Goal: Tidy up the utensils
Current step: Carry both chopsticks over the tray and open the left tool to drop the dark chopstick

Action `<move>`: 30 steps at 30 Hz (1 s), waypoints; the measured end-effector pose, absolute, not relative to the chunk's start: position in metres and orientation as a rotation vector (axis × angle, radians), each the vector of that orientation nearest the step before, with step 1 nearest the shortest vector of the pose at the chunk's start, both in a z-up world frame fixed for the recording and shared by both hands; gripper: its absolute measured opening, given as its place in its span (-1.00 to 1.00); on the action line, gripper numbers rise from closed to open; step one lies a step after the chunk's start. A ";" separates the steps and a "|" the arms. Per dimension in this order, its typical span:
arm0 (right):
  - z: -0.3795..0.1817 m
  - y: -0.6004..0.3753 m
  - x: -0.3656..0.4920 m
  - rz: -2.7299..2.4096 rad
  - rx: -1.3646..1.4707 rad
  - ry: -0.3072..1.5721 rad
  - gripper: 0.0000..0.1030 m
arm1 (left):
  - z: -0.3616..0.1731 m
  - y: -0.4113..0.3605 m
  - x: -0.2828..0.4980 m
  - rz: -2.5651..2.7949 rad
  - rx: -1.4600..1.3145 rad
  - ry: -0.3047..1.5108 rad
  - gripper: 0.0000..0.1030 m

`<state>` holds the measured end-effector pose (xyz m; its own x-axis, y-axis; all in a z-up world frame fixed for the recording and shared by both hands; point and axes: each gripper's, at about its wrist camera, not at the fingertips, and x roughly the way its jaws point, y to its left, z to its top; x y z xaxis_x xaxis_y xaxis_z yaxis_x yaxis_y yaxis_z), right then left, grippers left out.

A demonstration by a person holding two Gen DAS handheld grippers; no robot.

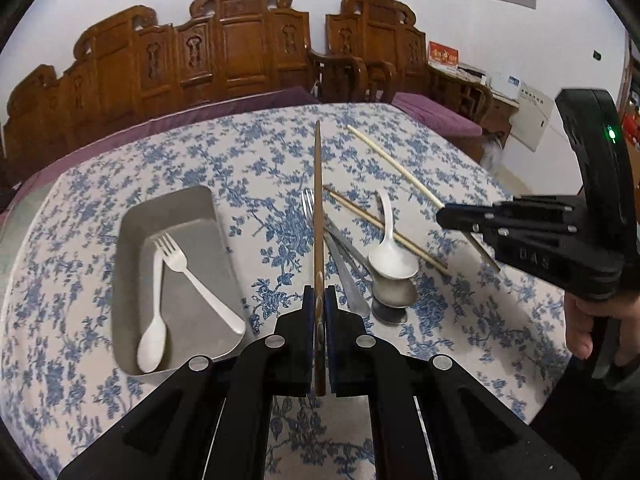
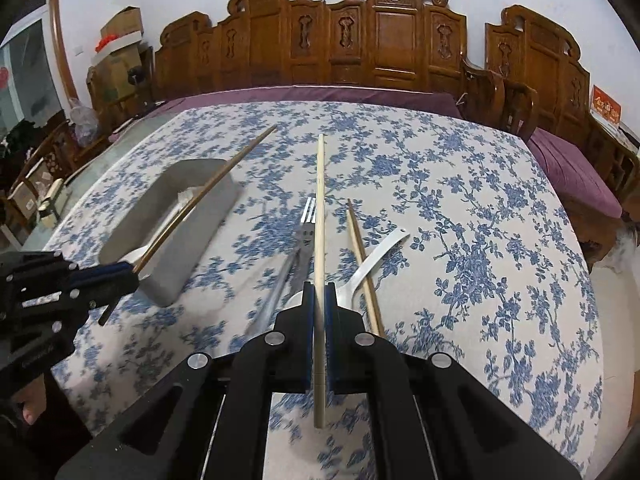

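My left gripper is shut on a dark brown chopstick, held up over the floral tablecloth and pointing away. My right gripper is shut on a pale chopstick, also lifted. Each gripper shows in the other's view: the right one at the right edge, the left one at the left edge. A grey metal tray at the left holds a white spoon and a white fork. A metal fork, metal spoons, a white ceramic spoon and a brown chopstick pair lie in a heap.
The table is covered with a blue floral cloth. Carved wooden chairs with purple cushions line its far side. A person's hand grips the right handle. Boxes stand at the far left.
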<state>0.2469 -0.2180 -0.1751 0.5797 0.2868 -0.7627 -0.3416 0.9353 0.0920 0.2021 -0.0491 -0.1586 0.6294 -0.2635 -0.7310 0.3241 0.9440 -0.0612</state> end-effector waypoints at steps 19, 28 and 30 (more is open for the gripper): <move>-0.070 -0.200 0.223 0.421 -0.088 0.841 -0.88 | -0.090 -0.036 0.178 -0.281 0.084 0.830 -0.92; -0.070 -0.179 0.227 0.476 -0.070 0.873 -0.88 | -0.088 -0.014 0.188 -0.267 0.081 0.853 -0.92; -0.076 -0.171 0.227 0.489 -0.075 0.879 -0.88 | -0.091 -0.008 0.192 -0.258 0.074 0.860 -0.92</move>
